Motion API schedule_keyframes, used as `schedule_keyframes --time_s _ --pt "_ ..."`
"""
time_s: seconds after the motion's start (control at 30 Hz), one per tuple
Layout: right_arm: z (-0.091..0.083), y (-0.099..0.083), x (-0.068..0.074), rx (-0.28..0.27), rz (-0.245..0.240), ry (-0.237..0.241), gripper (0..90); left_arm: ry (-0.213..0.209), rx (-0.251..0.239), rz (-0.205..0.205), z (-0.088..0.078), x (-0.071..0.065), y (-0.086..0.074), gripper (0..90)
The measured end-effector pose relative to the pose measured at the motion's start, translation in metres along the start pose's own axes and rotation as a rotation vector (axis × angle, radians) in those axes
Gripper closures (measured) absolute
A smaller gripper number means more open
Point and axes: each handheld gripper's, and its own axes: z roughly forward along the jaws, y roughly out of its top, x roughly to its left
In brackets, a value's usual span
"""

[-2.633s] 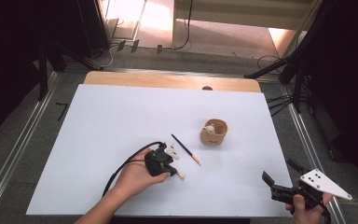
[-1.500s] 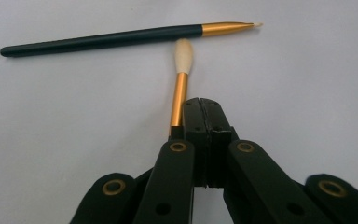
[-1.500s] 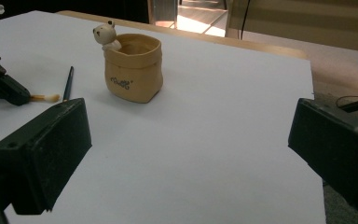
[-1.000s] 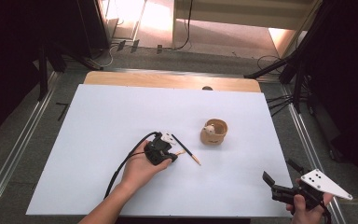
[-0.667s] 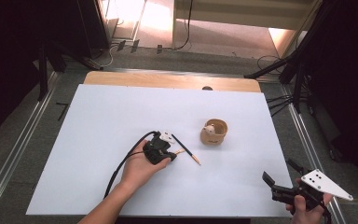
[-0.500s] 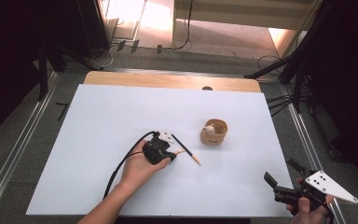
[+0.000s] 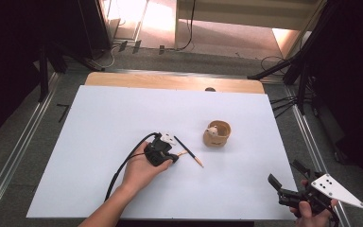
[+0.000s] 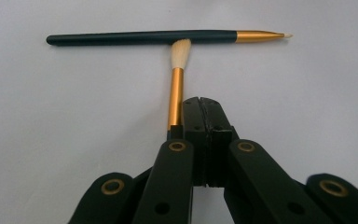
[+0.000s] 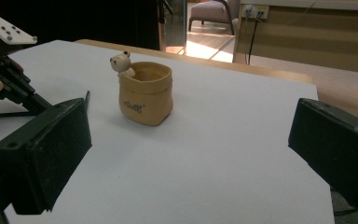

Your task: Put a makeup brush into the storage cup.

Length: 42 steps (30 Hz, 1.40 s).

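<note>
Where left tool (image 8: pixel 204 105) rests closed, gold brush (image 8: pixel 176 88) touching beside, bristles forward.

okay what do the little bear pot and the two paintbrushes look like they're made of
The bear pot looks like glazed ceramic: smooth tan walls with a soft sheen, though resin is possible. The lying brush has a dark, glossy lacquered handle, likely wood, and a gold metal-looking ferrule. The held brush, in the left gripper, has pale hair bristles and a similar ferrule.

Sunlit floor (image 7: pixel 227 35) beyond white-topped table (image 7: pixel 99 123).

Left gripper (image 7: pixel 166 150) jaws closed; right gripper (image 7: pixel 287 182) jaws spread wide.
</note>
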Motion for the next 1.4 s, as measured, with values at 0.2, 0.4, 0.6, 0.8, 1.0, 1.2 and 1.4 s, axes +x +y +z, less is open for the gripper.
schedule_keyframes --time_s 0.2,0.4,0.6,0.8,1.0,1.2,1.4 --pt "0.001 -0.001 0.001 0.009 -0.002 -0.005 0.0 0.025 0.005 0.004 -0.003 -0.001 0.001 82.6" --pt "0.001 -0.001 -0.001 0.012 0.000 -0.010 0.0 0.022 -0.022 -0.008 -0.016 0.000 0.001 76.8" --pt "0.001 -0.001 -0.001 0.015 0.002 -0.010 0.0 0.043 -0.007 -0.002 -0.026 0.001 0.002 66.0" --pt "0.002 -0.002 -0.001 0.020 0.002 -0.008 0.0 0.062 0.039 -0.004 -0.032 0.002 0.004 39.0" --pt "0.002 -0.002 -0.001 0.021 0.001 -0.012 0.0 0.083 0.086 0.018 -0.035 0.002 0.005 47.5" --pt "0.003 -0.002 -0.001 0.022 0.009 -0.018 0.0 0.110 0.145 0.058 -0.031 0.002 0.009 59.4" --pt "0.004 -0.002 -0.001 0.027 0.003 -0.019 0.0 0.100 0.210 0.074 -0.026 0.004 0.011 67.1"
